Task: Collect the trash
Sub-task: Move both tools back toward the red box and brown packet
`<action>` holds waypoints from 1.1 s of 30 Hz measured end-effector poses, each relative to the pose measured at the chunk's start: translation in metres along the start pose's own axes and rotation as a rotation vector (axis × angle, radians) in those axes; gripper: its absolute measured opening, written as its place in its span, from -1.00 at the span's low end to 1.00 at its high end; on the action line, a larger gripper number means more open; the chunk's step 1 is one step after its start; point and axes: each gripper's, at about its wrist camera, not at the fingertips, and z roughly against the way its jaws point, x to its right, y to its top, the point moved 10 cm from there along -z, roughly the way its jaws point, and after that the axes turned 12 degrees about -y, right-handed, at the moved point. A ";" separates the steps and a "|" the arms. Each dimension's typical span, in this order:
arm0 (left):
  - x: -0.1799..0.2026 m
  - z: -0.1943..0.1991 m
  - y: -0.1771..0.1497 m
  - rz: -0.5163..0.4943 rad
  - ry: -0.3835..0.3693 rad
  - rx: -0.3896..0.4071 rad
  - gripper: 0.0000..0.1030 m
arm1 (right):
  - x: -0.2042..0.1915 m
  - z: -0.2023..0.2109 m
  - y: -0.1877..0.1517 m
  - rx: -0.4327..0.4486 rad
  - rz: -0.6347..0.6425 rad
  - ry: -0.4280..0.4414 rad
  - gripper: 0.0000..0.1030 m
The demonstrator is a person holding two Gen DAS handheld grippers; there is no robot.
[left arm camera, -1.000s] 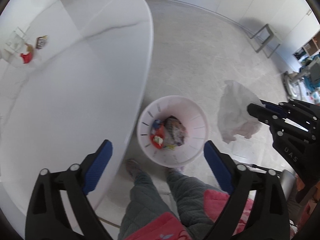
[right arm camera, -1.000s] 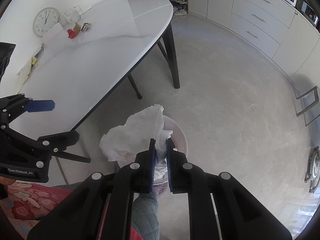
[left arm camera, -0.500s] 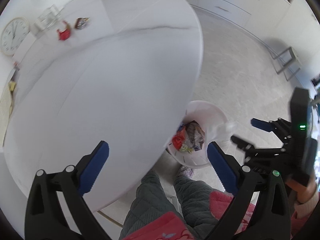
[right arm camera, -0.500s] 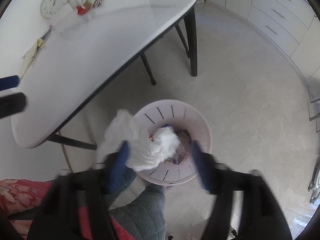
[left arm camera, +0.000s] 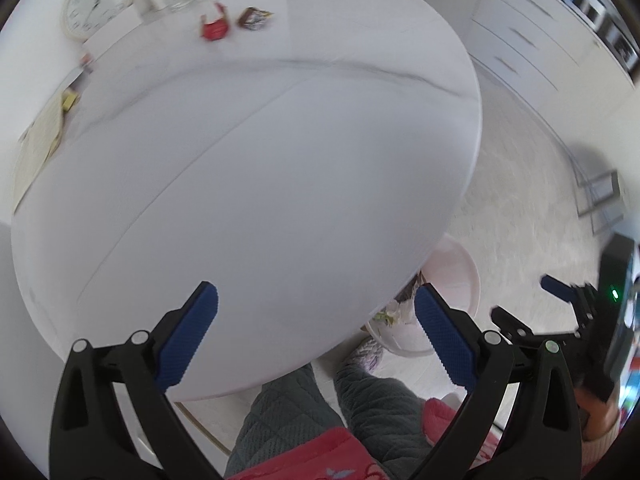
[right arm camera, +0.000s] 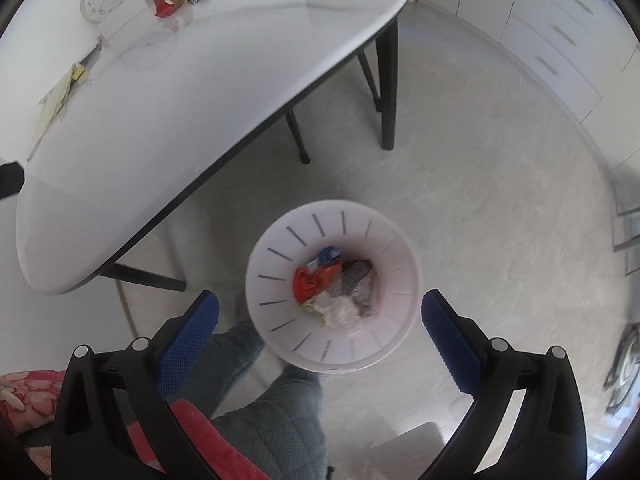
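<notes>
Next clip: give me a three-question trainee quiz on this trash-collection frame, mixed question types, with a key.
1. True or false: the right gripper is shut on a tissue.
2. Where does the red wrapper lie? A) in the bin B) on the table near the clock C) on the floor
3. Fill in: the white tissue lies inside the ____.

Key:
1. False; its jaws stand wide open above the bin.
2. B; on the table, beside the clock.
3. Bin.
</notes>
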 end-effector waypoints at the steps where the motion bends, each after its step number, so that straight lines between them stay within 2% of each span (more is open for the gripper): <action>1: -0.004 0.001 0.002 0.015 0.003 0.005 0.83 | 0.003 0.003 0.002 0.006 0.002 -0.003 0.95; 6: -0.022 0.006 0.011 0.085 0.025 0.030 0.83 | 0.008 0.031 0.020 0.081 0.001 -0.031 0.95; 12: -0.045 0.018 0.019 0.184 0.026 0.057 0.83 | -0.001 0.056 0.051 0.143 0.053 -0.015 0.95; 18: -0.063 0.025 0.044 0.204 0.036 0.082 0.83 | -0.028 0.061 0.100 0.182 0.103 0.009 0.95; 22: -0.074 0.023 0.078 0.210 0.016 0.102 0.84 | -0.053 0.063 0.144 0.214 0.144 0.012 0.95; 26: -0.092 0.012 0.129 0.211 -0.004 0.108 0.84 | -0.079 0.061 0.196 0.241 0.182 -0.010 0.95; 33: -0.137 -0.034 0.240 0.222 -0.035 0.107 0.85 | -0.119 0.031 0.295 0.228 0.170 -0.050 0.95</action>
